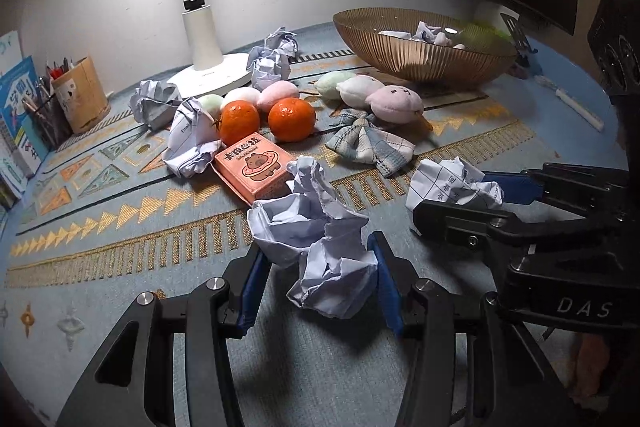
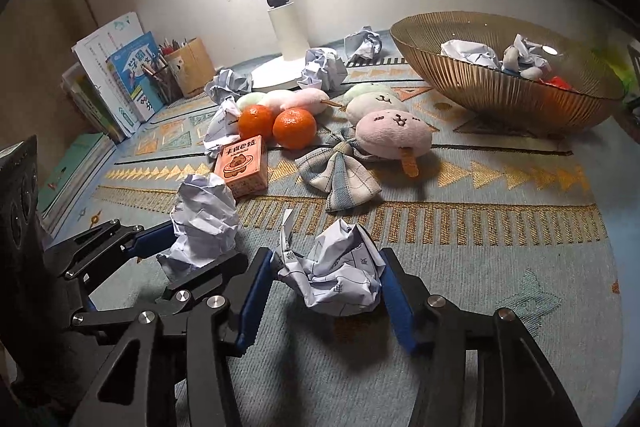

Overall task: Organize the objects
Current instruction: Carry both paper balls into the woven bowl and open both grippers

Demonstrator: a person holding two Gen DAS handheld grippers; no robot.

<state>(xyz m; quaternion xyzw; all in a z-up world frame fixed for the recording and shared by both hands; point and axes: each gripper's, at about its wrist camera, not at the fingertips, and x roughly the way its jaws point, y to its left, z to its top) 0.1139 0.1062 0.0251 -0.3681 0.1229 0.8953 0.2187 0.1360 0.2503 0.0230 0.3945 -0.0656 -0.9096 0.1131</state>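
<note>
While both claws press on paper | left claw (image 1: 316, 267) grips a crumpled paper ball (image 1: 316, 247), lower centre | right claw (image 2: 326, 281) clamps a printed paper wad (image 2: 336, 279), lower centre | ribbed bowl (image 2: 480, 83) upper right on the worktop (image 2: 500, 267)

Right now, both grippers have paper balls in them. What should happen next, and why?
Probably lift both and carry them to the ribbed bowl. Each hand-held gripper, left and right, pinches a crumpled paper ball, left's and right's, and other crumpled paper already lies in that bowl.
</note>
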